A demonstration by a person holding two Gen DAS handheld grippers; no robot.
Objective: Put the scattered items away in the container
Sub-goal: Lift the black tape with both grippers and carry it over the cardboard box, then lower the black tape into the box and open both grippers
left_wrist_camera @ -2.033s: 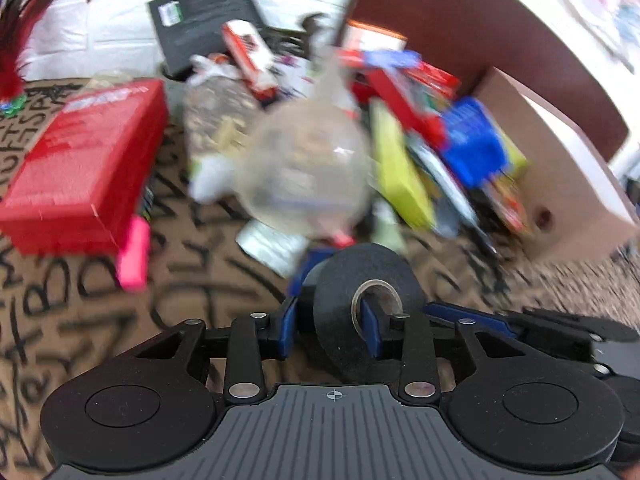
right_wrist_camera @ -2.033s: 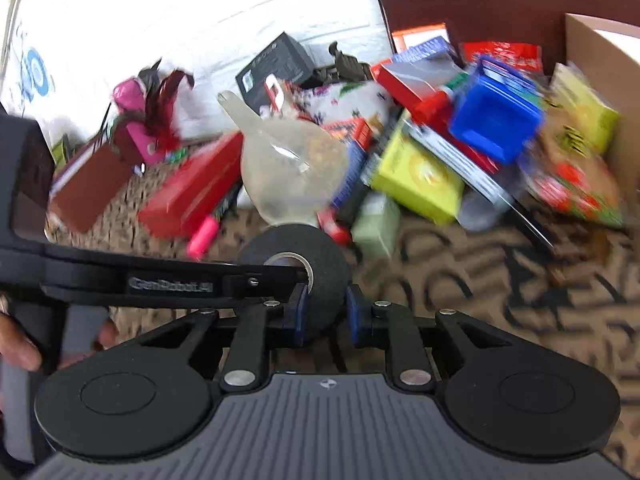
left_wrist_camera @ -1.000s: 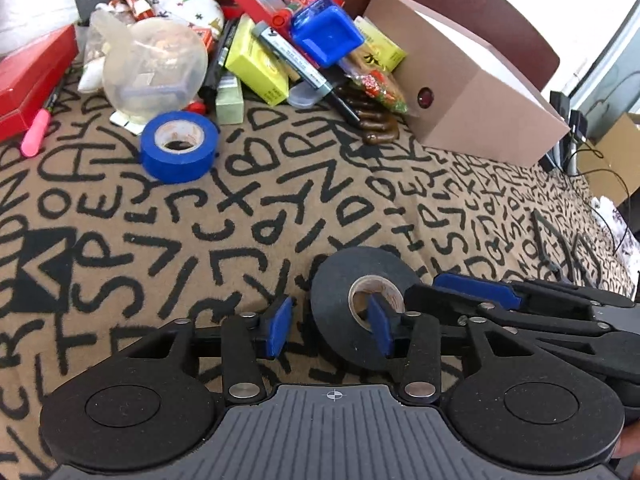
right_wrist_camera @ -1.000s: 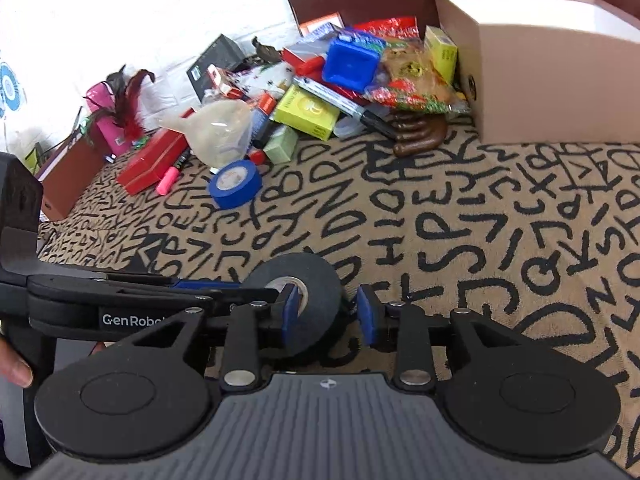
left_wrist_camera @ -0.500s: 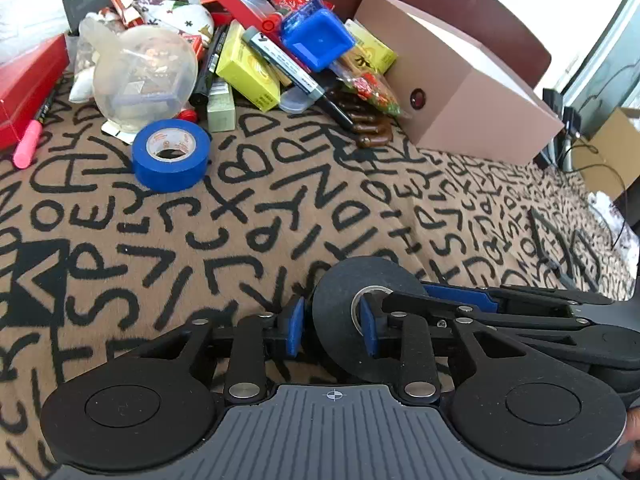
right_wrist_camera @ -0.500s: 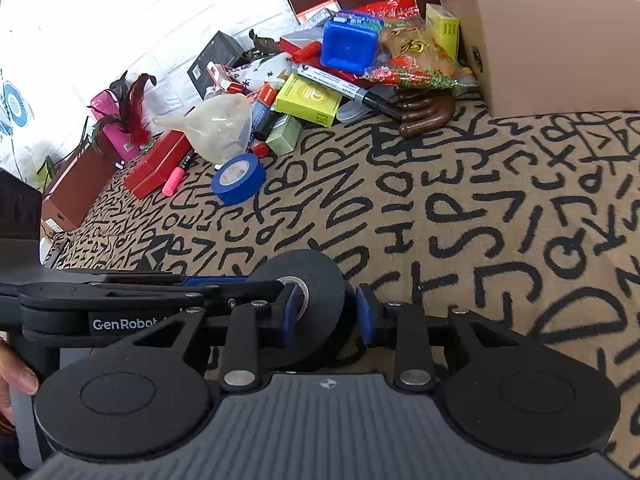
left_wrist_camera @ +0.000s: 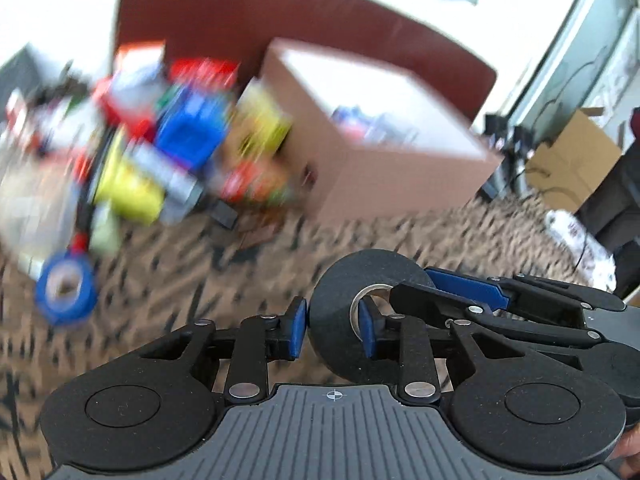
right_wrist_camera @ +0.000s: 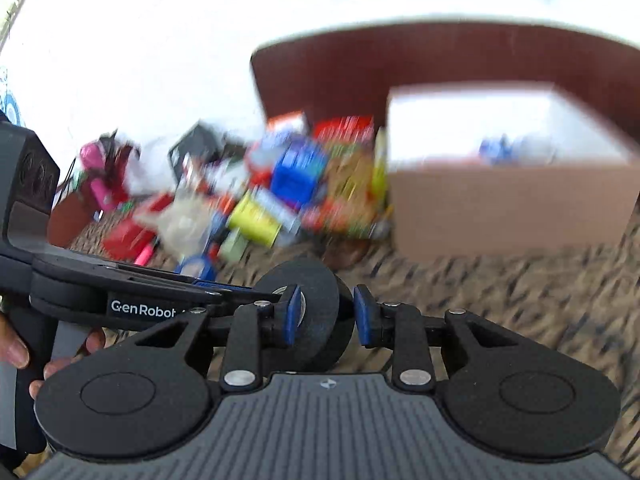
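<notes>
Both grippers hold one black tape roll [left_wrist_camera: 352, 304] above the patterned cloth. My left gripper [left_wrist_camera: 332, 326] is shut on the roll's left wall, one pad outside and one inside the core. My right gripper [right_wrist_camera: 326, 314] is shut on the same roll [right_wrist_camera: 320, 300] from the other side. The open cardboard box [left_wrist_camera: 360, 160] stands ahead, to the right of a blurred pile of items [left_wrist_camera: 160, 140]; a few items lie inside it. In the right wrist view the box [right_wrist_camera: 508, 208] is ahead and right.
A blue tape roll [left_wrist_camera: 66, 290] lies on the cloth at the left, in front of the pile. A dark red headboard [left_wrist_camera: 280, 28] stands behind the box. A second cardboard box [left_wrist_camera: 572, 160] and cables sit on the floor far right.
Both grippers, still holding the black roll, have risen and swung toward the cardboard box. The box now looks closer and its inside shows. The view is motion-blurred.
</notes>
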